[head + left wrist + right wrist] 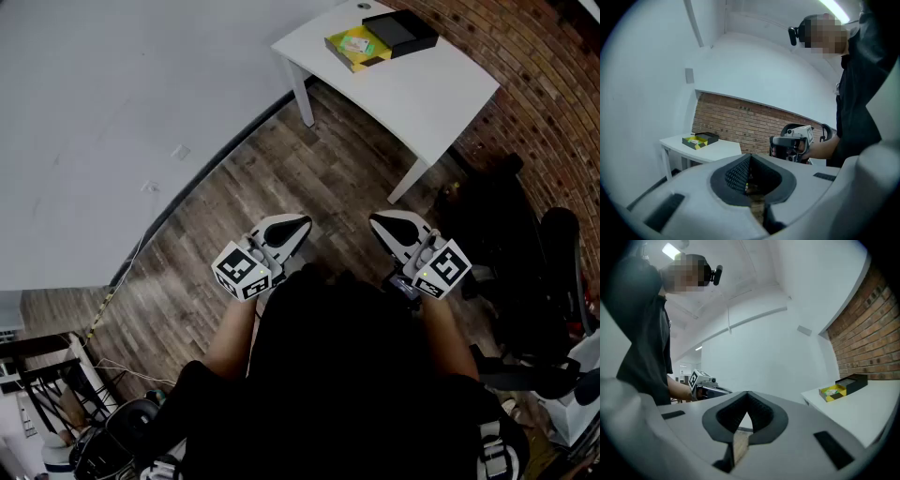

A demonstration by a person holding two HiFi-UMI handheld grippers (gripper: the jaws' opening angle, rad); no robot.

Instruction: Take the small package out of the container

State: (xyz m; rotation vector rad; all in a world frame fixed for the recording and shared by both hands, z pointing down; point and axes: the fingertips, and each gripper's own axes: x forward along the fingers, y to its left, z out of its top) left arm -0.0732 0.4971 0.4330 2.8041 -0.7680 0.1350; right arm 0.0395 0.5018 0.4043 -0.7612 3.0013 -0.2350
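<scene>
A yellow container (356, 47) with a small green-and-white package (354, 42) in it lies on the white table (422, 89), next to a black box (401, 31). Both grippers are far from it, held close in front of the person over the wood floor. My left gripper (298, 225) is shut with nothing in it, and so is my right gripper (380, 223). In the left gripper view my left gripper (750, 157) looks toward the container (696, 141). In the right gripper view the container (832, 392) lies past my right gripper (747, 394).
A brick wall (544, 56) stands behind the table. Black office chairs (525, 253) crowd the right side. A dark rack (37, 384) and clutter sit at the lower left. A cable runs along the foot of the white wall (112, 112).
</scene>
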